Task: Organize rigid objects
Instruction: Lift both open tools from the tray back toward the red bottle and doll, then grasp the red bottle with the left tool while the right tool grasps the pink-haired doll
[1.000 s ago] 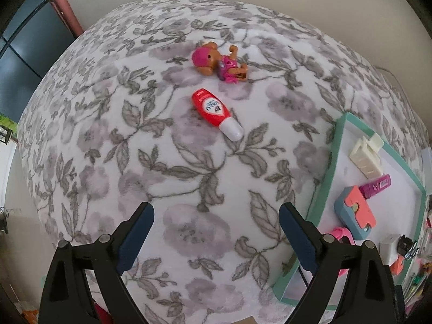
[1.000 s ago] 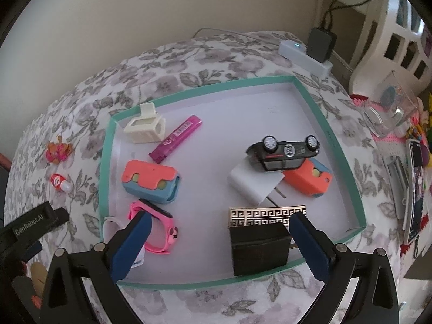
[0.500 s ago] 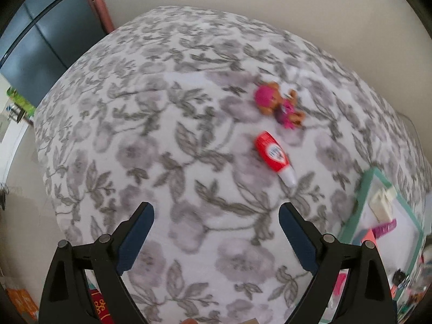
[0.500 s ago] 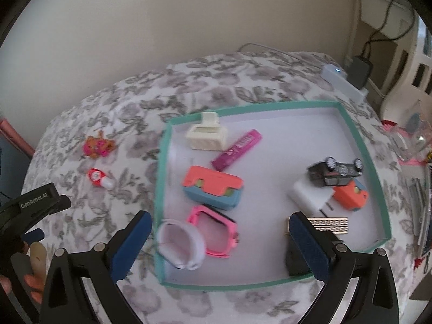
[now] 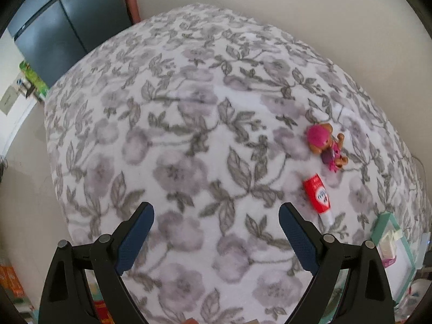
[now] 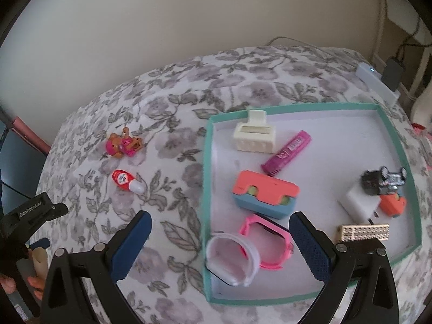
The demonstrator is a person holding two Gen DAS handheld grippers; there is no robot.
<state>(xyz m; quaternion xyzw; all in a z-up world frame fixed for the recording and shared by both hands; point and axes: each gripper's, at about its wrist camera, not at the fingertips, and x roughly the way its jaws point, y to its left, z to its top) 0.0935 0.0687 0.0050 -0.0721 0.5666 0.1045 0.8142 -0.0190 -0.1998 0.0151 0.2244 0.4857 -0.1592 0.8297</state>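
Note:
A pink toy figure [image 5: 325, 145] and a red tube with a white cap [image 5: 318, 196] lie on the floral cloth, to the right of my open, empty left gripper [image 5: 216, 217]. Both also show in the right wrist view, the figure [image 6: 122, 145] and the tube [image 6: 127, 180], left of the teal-rimmed tray [image 6: 206, 178]. The tray holds a pink watch [image 6: 266, 239], a coral-and-blue block [image 6: 263, 194], a purple tube [image 6: 287, 152], a cream clip [image 6: 253, 135], a toy car [image 6: 384, 179] and more. My right gripper [image 6: 220, 228] is open and empty above the tray's left rim.
The floral cloth [image 5: 175, 135] covers the whole table. A wall runs along the back. A white power strip [image 6: 376, 81] with a black adapter sits at the far right corner. The left gripper's body [image 6: 29, 213] shows at the left edge of the right wrist view.
Both grippers have swung left and pulled back. The figure and red tube have slid to the right in the left view; the tray has shifted right in the right view.

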